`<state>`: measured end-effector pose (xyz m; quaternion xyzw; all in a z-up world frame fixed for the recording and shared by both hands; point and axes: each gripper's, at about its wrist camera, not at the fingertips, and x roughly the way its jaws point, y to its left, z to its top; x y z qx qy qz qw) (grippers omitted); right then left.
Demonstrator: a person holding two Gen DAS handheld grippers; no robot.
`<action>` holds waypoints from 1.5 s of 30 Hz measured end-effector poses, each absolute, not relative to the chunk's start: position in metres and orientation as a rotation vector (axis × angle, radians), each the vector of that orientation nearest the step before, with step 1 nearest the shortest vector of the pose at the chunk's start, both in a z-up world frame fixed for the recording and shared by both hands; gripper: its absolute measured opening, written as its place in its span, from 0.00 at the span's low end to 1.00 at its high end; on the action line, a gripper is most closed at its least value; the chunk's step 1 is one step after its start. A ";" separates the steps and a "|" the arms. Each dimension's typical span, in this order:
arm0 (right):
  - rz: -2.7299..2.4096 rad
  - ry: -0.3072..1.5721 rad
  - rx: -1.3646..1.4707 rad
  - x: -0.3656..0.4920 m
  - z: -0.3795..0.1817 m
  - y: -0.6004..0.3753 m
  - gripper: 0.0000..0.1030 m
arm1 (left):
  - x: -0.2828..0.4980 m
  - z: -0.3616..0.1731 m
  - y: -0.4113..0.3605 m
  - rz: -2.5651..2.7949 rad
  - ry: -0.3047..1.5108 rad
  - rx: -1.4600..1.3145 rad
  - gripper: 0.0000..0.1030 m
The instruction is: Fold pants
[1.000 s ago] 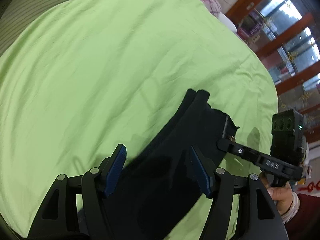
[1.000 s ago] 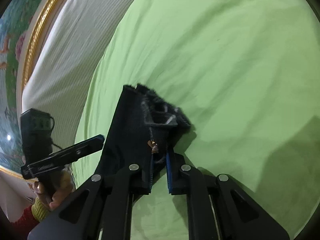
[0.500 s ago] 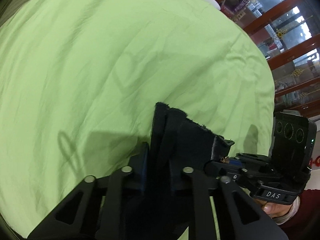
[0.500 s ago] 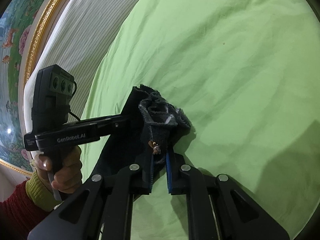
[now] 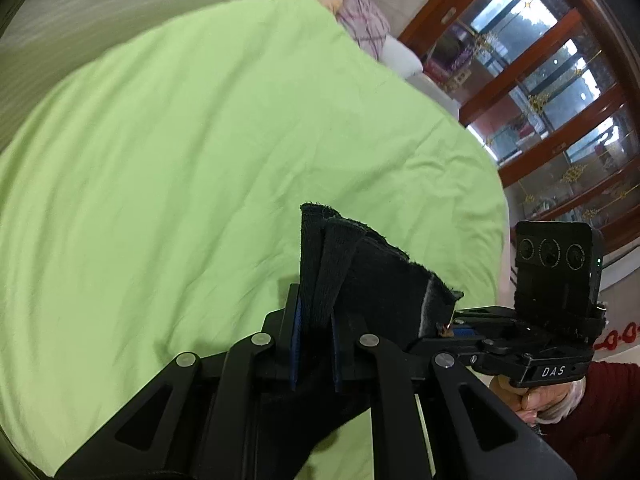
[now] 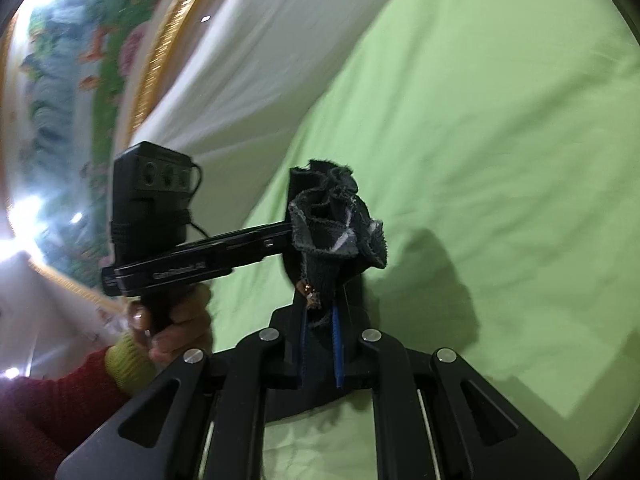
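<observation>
Left gripper point(image 5: 314, 346): pinching one end of the pants' point(image 5: 384, 284) top edge, fingers nearly closed.
Right gripper point(image 6: 320, 342): clamping the bunched end at 3 o'clock, probably keeping the edge taut for folding.
Pants: hanging between both, above the green sheet point(image 5: 180, 160).
Containers: none showing.

Most of the dark pants point(image 5: 372, 276) hangs below the left gripper point(image 5: 314, 344) and runs out past the picture's lower edge, so its length cannot be told. In the right wrist view the painting point(image 6: 76, 92) and its gold frame point(image 6: 160, 64) are motion-blurred, and the lettering on the other gripper's body is unreadable.
</observation>
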<state>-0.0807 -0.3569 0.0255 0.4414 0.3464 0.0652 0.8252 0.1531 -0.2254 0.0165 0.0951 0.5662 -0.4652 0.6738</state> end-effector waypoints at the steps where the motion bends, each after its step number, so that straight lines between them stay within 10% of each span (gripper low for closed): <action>1: 0.167 0.739 0.924 -0.076 0.030 -0.349 0.11 | 0.151 0.021 -0.219 -1.042 1.265 0.204 0.10; 37: 0.378 1.137 0.692 0.013 -0.020 -0.176 0.15 | 0.097 -0.036 -0.019 -0.641 1.340 -0.049 0.10; 45: 0.390 1.192 0.646 0.017 -0.023 -0.150 0.38 | 0.078 -0.042 0.018 -0.593 1.358 -0.141 0.11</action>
